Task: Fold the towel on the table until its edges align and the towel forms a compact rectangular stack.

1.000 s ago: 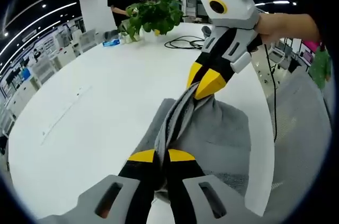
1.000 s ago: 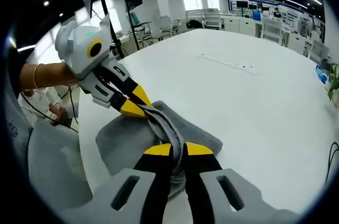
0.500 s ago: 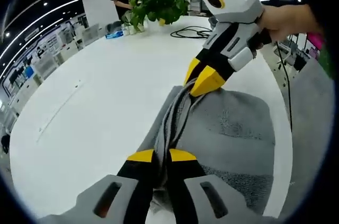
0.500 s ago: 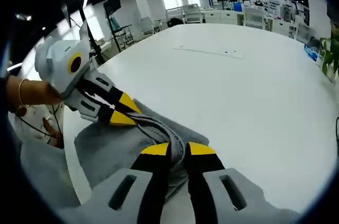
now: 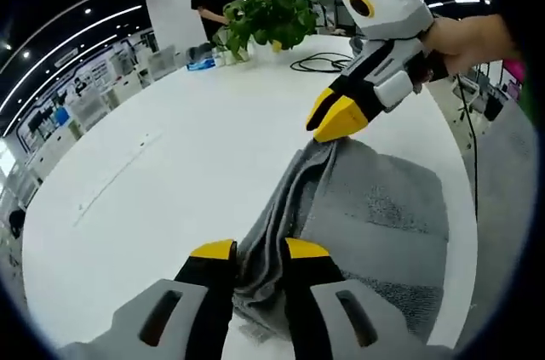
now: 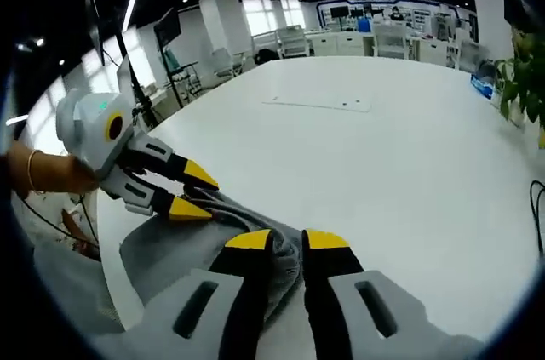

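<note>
Grey terry bunches between the spread jaws of your left gripper (image 5: 260, 249), which looks released around the towel (image 5: 375, 215); your right gripper (image 6: 288, 239) also stands parted, its tips at the towel's far corner; the towel lies folded at the near edge of the white table (image 5: 187, 156), well short of the potted plant (image 5: 268, 18) and black cable (image 5: 319, 62); judging by this, you are letting go after a fold; next, withdraw, then check that the edges align.

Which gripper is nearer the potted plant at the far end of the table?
Right. The right gripper holds the towel end toward the potted plant; the left gripper sits farther back.
</note>
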The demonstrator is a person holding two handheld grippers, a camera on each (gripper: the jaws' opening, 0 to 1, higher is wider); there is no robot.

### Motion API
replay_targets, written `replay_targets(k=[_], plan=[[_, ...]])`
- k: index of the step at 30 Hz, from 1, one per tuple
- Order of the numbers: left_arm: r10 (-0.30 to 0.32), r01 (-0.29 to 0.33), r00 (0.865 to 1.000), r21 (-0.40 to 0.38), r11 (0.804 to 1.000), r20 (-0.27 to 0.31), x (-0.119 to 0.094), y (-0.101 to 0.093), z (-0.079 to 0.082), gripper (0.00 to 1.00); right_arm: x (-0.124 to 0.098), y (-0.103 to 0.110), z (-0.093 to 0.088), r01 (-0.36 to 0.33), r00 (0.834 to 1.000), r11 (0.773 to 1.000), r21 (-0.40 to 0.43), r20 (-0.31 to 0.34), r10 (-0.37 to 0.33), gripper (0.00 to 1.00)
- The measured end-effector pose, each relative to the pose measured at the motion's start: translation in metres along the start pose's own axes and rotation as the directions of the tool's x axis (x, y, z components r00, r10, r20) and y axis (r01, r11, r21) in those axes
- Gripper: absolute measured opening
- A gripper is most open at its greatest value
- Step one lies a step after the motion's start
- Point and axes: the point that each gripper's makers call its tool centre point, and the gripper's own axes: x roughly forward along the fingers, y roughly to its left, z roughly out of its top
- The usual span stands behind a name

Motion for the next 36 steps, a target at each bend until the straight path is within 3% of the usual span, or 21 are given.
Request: replay_targets(k=[5, 12, 25, 33, 36], plan=[[0.066, -0.061, 0.996, -0.083, 0.995, 0.056, -0.014, 0.015, 0.010, 0.24, -0.010, -0.001, 0.008, 0.003, 1.000, 1.000, 0.000, 0.030, -0.003, 0.17], [0.096, -0.079, 0.991, -0.166, 0.983, 0.095, -0.030, 0.024, 0.014, 0.26, -0.017, 0.006, 0.004, -0.006, 0.999, 1.000, -0.013, 0.032, 0.007, 0.19], [0.110, -0.089, 0.991, -0.227, 0.970, 0.080, -0.051, 0.010, -0.006, 0.32, -0.029, 0.011, -0.006, -0.011, 1.000, 1.000, -0.011, 0.026, 0.011, 0.23], [0.096, -0.080, 0.995, -0.276, 0.958, 0.042, -0.054, -0.007, -0.028, 0.35, -0.032, 0.021, -0.028, -0.024, 1.000, 1.000, -0.008, -0.009, 0.024, 0.26], [0.083, -0.070, 0.996, -0.297, 0.952, 0.030, -0.054, -0.013, -0.035, 0.36, -0.033, 0.021, -0.037, -0.005, 1.000, 1.000, -0.017, -0.024, 0.005, 0.33]])
